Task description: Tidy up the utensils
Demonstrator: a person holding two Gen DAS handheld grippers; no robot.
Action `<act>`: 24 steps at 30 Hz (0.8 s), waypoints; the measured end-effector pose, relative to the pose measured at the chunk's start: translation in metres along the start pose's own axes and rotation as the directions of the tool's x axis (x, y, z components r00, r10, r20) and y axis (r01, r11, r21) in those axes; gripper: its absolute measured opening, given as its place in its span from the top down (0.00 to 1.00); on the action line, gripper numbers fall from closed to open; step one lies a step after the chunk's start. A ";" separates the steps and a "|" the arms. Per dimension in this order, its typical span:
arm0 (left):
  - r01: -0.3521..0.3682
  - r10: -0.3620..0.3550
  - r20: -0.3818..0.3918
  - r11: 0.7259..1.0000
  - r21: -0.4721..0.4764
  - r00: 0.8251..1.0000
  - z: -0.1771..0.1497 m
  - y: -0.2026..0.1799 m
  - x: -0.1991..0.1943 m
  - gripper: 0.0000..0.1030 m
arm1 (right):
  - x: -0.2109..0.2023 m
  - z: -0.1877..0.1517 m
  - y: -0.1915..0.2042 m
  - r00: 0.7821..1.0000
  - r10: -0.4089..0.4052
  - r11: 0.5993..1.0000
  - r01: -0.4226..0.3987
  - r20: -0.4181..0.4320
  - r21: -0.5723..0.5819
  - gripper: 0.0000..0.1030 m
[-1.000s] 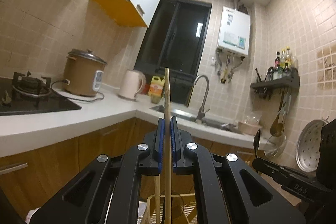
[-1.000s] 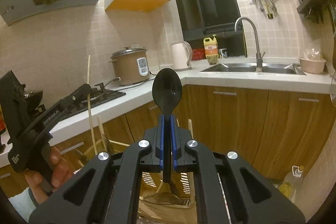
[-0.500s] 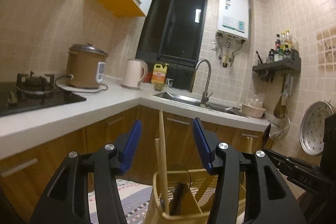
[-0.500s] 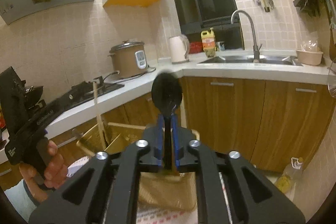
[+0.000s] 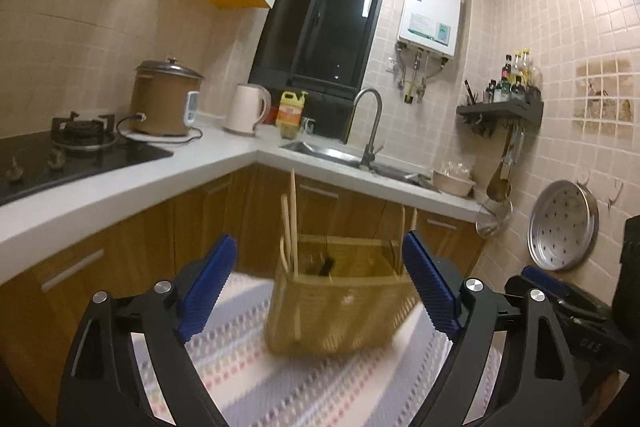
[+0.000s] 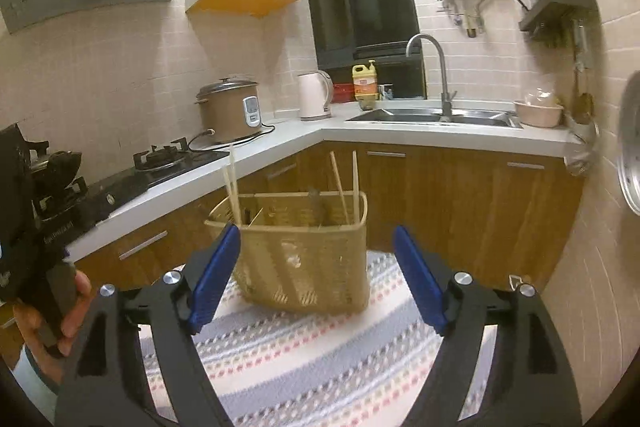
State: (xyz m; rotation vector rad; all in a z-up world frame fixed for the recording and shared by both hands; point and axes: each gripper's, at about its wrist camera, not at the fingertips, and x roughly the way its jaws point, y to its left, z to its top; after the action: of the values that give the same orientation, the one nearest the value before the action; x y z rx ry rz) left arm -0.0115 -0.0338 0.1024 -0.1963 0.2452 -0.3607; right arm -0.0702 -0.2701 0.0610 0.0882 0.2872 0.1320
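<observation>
Utensils: chopsticks (image 5: pixel 293 223) and a dark spoon (image 5: pixel 325 265) stand in the basket (image 5: pixel 340 311)
Left view, basket: woven, on the striped mat (image 5: pixel 256 379), ahead of and between the jaws, touching neither; blurred
Left view, left gripper (image 5: pixel 320 291): jaws spread wide, nothing held
Left view, right gripper (image 5: pixel 556 301): only its edge shows at far right
Right view, basket (image 6: pixel 308 263): upright on the mat (image 6: pixel 320 359), below the worktop (image 6: pixel 440 137) edge
Right view, chopsticks (image 6: pixel 233 193): one pair leaning at the left end, another pair (image 6: pixel 347 187) at the right end, tops above the rim
Right view, right gripper (image 6: pixel 318 273): jaws wide apart, empty, basket just beyond them
Right view, left gripper: a dark body at far left, in a hand (image 6: pixel 52 323)
Handling, judged: chopsticks light, stiff, thin and smooth, likely to slip or pivot; take hold mid-shaft, squarely across the pads
Basket, judged: light, slightly springy, may tip if nudged; hold by the rim
Progress, judged: whether loose utensils remain cannot be told
</observation>
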 end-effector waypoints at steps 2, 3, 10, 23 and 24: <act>-0.022 0.022 -0.007 1.000 0.019 1.000 -0.013 -0.005 -0.011 0.16 | -0.013 -0.012 0.007 0.999 -0.038 0.999 0.038 0.006 0.006 0.27; -0.037 0.037 -0.010 0.999 0.035 0.999 -0.021 -0.009 -0.016 0.14 | -0.016 -0.016 0.008 0.999 -0.050 0.999 0.050 0.011 0.006 0.27; -0.192 0.184 0.079 0.975 0.112 0.980 -0.069 -0.024 -0.020 0.09 | -0.028 -0.055 0.014 0.968 -0.212 0.977 0.212 0.137 0.011 0.27; -0.252 0.240 0.090 0.955 0.157 0.966 -0.090 -0.026 -0.010 0.07 | -0.018 -0.076 -0.005 0.953 -0.266 0.964 0.264 0.142 0.036 0.27; -0.249 0.238 0.084 0.955 0.159 0.968 -0.090 -0.026 -0.010 0.07 | -0.016 -0.076 -0.003 0.953 -0.268 0.963 0.267 0.140 0.023 0.27</act>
State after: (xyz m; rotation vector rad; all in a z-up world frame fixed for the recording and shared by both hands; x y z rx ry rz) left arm -0.0531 -0.0671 0.0246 -0.0093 0.1715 -0.1281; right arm -0.1067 -0.2702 -0.0079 0.0611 0.1549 -0.1444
